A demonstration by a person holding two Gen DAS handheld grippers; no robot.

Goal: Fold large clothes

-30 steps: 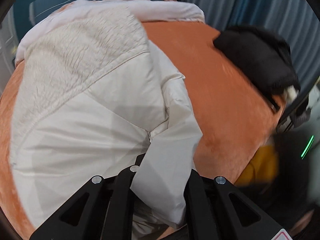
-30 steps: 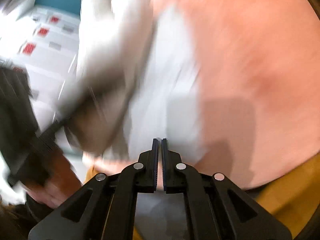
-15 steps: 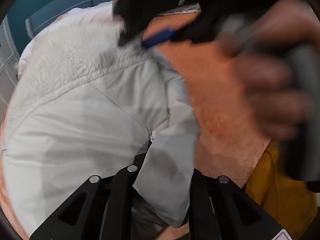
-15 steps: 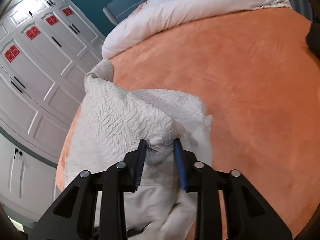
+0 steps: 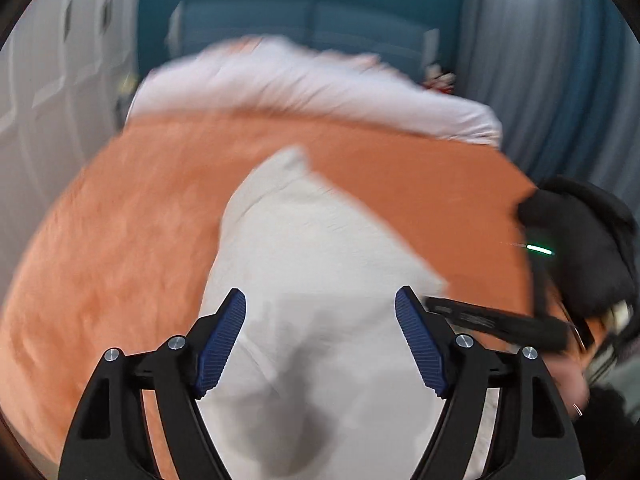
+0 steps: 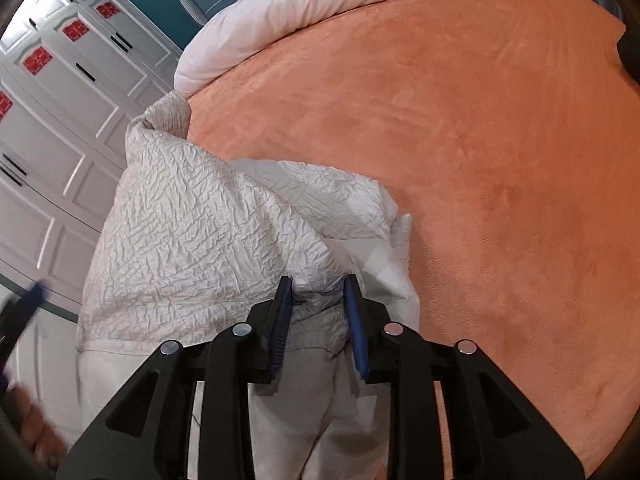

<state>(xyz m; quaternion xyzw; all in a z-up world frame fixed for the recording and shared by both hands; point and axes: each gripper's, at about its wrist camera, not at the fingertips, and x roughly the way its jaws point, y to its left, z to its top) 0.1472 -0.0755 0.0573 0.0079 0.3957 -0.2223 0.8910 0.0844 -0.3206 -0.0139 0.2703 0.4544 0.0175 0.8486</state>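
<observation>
A large cream-white garment with a crinkled quilted part lies on the orange bedspread. In the left wrist view, which is blurred, my left gripper is wide open above the garment and holds nothing. In the right wrist view my right gripper is shut on a bunched fold of the crinkled garment, near the left side of the bedspread. The smooth lining shows just right of the jaws.
A white duvet is rolled up at the bed's far end. White wardrobe doors stand left of the bed. A black object sits at the bed's right edge by grey-blue curtains.
My left gripper has let go of the garment's smooth flap, opened wide and swung up and back. My right gripper keeps its hold on the crinkled fold.
</observation>
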